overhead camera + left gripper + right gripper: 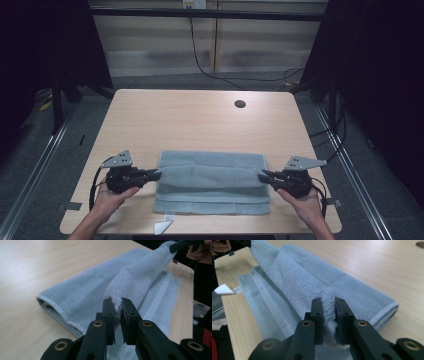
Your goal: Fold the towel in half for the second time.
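So we've got a light blue towel lying folded on the near half of the wooden table, long side running left to right, and we're on both short ends of it at once. The left gripper is at the towel's left edge and the right gripper is at the right edge, both pointing inward toward each other.

In the left gripper view the 2 black jaws are nearly together and pinch a bunched bit of terry cloth between them. From there the top layer rises as a ridge toward the other gripper, while the rest of the towel stays flat on the table. The right gripper view is pretty much the mirror of that: jaws clamped on a thick wad of fabric, a raised fold running off to the far hand.

A small white tag lies on the table just beyond the towel's near left corner. There's also a dark round hole in the tabletop, well apart from the towel.
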`<state>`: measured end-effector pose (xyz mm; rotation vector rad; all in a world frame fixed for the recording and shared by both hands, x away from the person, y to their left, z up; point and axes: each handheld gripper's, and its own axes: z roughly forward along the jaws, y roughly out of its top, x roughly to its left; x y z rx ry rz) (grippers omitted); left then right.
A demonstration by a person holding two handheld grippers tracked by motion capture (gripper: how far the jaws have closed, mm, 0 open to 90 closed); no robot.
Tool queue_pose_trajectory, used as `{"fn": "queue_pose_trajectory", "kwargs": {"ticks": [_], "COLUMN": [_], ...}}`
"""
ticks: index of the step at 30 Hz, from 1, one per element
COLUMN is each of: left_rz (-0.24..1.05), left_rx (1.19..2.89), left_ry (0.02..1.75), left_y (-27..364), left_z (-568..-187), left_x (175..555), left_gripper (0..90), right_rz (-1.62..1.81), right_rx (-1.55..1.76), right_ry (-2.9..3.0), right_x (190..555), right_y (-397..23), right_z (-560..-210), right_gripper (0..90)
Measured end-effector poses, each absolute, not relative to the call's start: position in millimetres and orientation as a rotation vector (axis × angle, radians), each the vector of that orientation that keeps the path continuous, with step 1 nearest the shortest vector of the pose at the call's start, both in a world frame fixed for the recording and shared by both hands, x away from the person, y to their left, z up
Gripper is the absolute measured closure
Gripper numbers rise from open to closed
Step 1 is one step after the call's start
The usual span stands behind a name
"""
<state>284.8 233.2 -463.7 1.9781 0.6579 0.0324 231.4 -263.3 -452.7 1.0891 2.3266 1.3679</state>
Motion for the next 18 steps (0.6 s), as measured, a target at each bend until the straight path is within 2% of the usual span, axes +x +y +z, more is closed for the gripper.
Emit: {"fn": "queue_pose_trajectory", "kwargs": {"ticks": [6, 12, 14, 18], "left_rz": [0.007, -0.018, -0.026, 0.001], "left_rx": [2.017, 2.025, 2.025, 1.999], "left_ry": [0.686, 0.695, 0.689, 0.68], "left_y": [239, 245, 246, 246], "left_z": [-477, -479, -479, -473], "left_x": [269, 254, 250, 249], "left_gripper": [80.7, 76.6, 72.7, 57.0], "right_rz": [1.336, 1.347, 1.366, 1.414], "right_rx": [1.133, 1.163, 1.162, 1.161], "right_ry": [2.359, 2.362, 2.345, 2.304], "right_x": [213, 194, 188, 180], "right_y": [-265, -266, -267, -270], "right_z": [-471, -475, -474, -466], "right_gripper": [76.1, 71.2, 69.8, 64.4]}}
